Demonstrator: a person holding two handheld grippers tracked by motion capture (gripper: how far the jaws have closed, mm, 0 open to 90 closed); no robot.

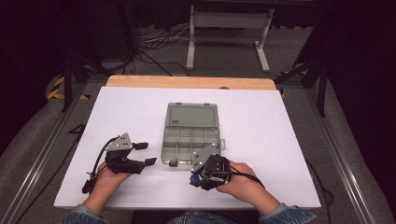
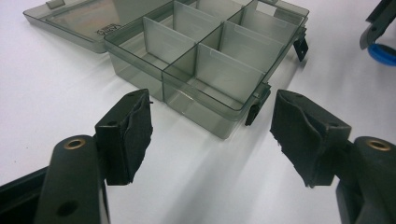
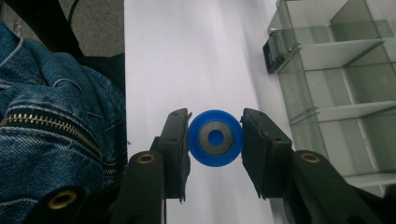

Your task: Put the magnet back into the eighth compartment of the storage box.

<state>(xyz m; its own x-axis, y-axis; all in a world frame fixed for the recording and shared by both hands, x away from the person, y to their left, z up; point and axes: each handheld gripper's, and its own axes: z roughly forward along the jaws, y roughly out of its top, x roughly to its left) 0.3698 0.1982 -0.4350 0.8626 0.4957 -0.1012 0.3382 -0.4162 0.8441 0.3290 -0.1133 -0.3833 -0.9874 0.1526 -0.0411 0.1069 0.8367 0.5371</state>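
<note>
Round blue wheel [image 3: 215, 137], grey-centred

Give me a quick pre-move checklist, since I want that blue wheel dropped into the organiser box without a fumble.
1. Grip: right gripper pads press both sides of the blue wheel - ok.
2. Organiser box lid lies flat open behind it - ok.
3. Compartments: those seen in the left gripper view look empty - ok.
4. Left gripper open, holds nothing, apart from the box's near corner - ok.
5. Wheel lifted off the white table - cannot tell.
6. Front latches hang outside the box wall, not over the compartments - ok.
</note>
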